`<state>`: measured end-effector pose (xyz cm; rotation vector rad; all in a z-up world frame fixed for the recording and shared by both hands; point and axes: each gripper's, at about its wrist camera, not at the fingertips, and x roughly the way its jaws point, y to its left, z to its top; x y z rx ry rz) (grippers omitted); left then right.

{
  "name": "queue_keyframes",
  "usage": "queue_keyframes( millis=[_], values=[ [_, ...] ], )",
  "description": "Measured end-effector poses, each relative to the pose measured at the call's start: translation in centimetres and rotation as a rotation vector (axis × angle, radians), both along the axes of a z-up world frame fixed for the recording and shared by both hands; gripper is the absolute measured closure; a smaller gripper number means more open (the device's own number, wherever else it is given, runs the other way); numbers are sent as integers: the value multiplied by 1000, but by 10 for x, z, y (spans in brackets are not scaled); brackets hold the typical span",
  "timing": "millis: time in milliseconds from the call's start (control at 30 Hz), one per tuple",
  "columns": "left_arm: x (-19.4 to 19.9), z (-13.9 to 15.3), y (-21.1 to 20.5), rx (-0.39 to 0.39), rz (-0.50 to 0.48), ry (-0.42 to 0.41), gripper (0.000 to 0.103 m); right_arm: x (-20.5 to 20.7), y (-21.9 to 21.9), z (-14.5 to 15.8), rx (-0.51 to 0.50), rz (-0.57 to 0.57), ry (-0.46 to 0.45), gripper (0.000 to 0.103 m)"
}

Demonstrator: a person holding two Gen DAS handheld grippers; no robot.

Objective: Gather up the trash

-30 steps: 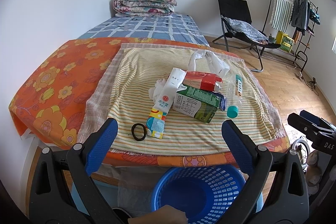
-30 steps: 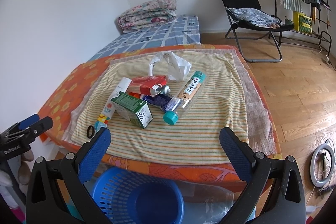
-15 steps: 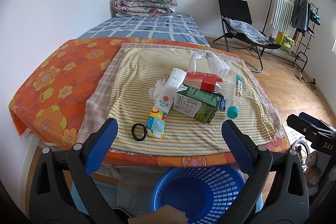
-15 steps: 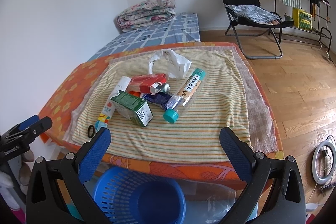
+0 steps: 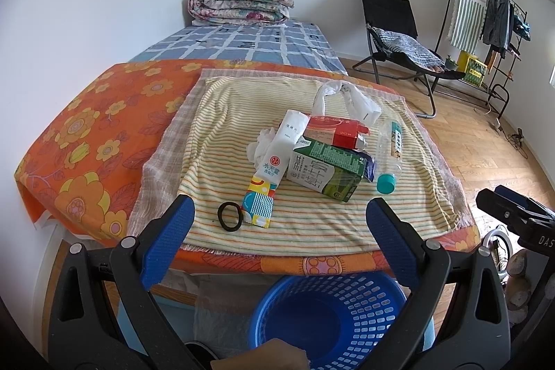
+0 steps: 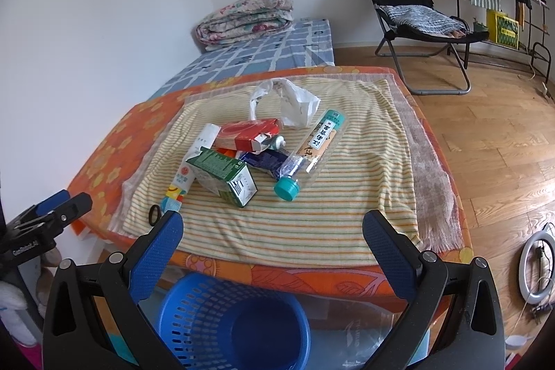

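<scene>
Both tongs hang short of the pile with jaws spread wide and nothing between them: the left tongs [image 5: 280,227] over the near edge of the striped cloth [image 5: 312,224], the right tongs [image 6: 272,241] at much the same height beside them. Directly under both sits the blue basket [image 6: 194,311], on the floor against the front of the bed and apparently empty, so no piece seems to be collected yet.

The trash lies in 1 loose heap mid-cloth: a green carton [image 5: 329,174], a red box [image 5: 334,132] leaning on it, a long white sachet pack [image 5: 274,158] with crumpled tissue [image 5: 258,146] behind, a clear bottle [image 6: 314,148] with a teal cap, a dark blue wrapper [image 6: 263,160] tucked between carton and bottle, a white plastic bag [image 6: 295,103] at the back, and a black hair tie [image 5: 229,216] alone near the front edge.

Judged from this, the first pick is in hand. It would go best working from the outside in:
1. Right tongs take the bottle across its body, not the cap, since it will likely roll.
2. Left tongs close across the sachet pack's narrow width.
3. Leave the carton until the box is lifted off it.

Pinch above the cloth so its folds are not dragged along.
</scene>
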<state>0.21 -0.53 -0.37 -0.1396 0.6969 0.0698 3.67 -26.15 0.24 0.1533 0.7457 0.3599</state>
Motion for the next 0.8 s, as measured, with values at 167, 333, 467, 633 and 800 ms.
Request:
queue_keyframes(
  millis=[167,333,467,633,800],
  values=[
    [-3,-1,6,-3,2,0,2,-1,2,0,3,0,1,1],
    [-3,-1,6,-2,2,1,2,0,0,-1,-1,-1,0,1],
    [-3,-2,7,-3,1,2,2,0,-2,-1,-9,-12,-5,1],
    [-3,-3,9,-12,18,-1,2,0,-4,-1,-16,-19,-12,1],
    [1,-10,18,-28,15,17,2,4,-7,1,-9,-24,-20,1]
  ],
)
